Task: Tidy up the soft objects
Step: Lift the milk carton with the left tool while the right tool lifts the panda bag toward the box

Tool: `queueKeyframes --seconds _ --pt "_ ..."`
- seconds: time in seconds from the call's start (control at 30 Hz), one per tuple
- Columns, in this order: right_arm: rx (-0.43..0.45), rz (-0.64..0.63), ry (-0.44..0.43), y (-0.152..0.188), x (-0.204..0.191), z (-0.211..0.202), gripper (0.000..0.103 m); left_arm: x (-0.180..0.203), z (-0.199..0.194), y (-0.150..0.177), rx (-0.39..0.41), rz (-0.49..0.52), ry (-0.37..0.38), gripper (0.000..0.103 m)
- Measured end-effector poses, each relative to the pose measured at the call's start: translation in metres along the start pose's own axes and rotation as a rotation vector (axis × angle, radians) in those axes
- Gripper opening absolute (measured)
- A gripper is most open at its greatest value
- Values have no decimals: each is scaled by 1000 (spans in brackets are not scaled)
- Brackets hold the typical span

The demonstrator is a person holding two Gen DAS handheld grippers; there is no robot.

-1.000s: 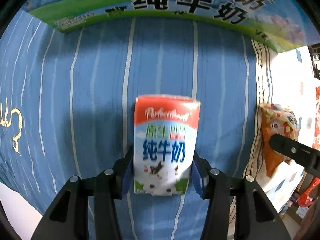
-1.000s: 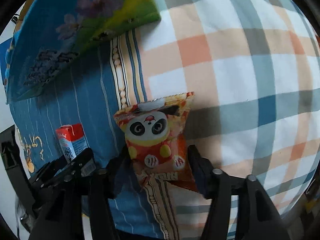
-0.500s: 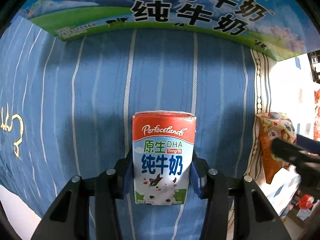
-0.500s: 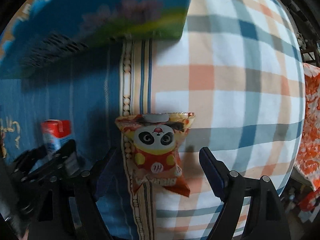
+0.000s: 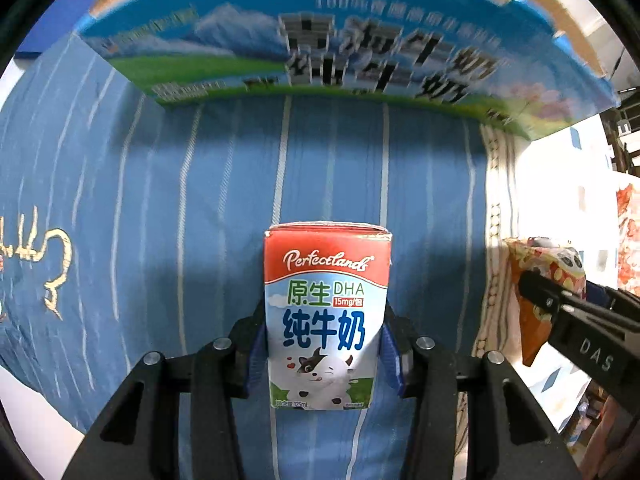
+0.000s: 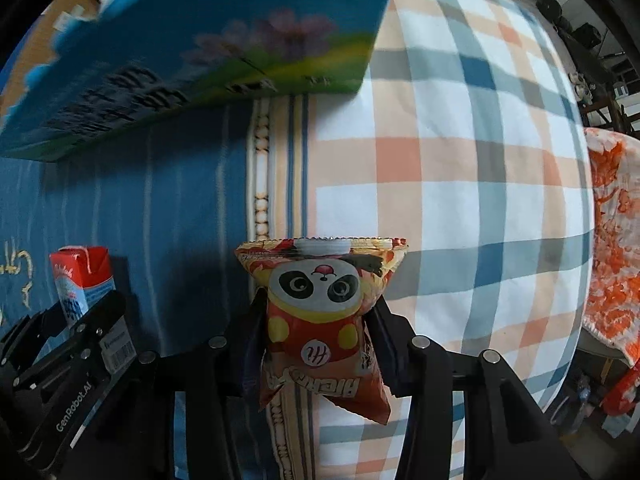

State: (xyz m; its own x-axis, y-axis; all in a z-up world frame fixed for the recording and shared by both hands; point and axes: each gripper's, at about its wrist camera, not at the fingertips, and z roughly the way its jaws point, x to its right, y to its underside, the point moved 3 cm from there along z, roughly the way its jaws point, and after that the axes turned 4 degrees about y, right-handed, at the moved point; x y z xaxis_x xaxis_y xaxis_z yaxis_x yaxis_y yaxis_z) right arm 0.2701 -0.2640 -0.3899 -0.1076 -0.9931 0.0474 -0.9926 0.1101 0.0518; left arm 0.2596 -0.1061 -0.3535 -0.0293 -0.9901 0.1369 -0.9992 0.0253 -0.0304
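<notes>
My left gripper point(image 5: 325, 354) is clamped on the stiff milk carton's point(image 5: 326, 312) lower sides, while my right gripper point(image 6: 316, 344), its jaws just closed, pinches the soft, crushable snack bag point(image 6: 320, 316) at its waist.

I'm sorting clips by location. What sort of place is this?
Probably a home, likely a bed: a blue striped sheet beside a plaid sheet, a printed milk box resting on them, household clutter at the edges.

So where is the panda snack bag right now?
In the right wrist view the panda snack bag sits centre frame, clamped in the right gripper above the seam between blue striped cloth and plaid cloth, right of the milk carton.
</notes>
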Motion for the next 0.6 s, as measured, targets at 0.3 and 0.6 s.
queueKeyframes --seconds 0.3,0.6 --pt "122 -23 -43 16 -19 -68 49 -3 -61 -4 107 21 32 44" --pt "246 -43 -58 14 -1 -136 49 6 -138 -5 245 45 63 44"
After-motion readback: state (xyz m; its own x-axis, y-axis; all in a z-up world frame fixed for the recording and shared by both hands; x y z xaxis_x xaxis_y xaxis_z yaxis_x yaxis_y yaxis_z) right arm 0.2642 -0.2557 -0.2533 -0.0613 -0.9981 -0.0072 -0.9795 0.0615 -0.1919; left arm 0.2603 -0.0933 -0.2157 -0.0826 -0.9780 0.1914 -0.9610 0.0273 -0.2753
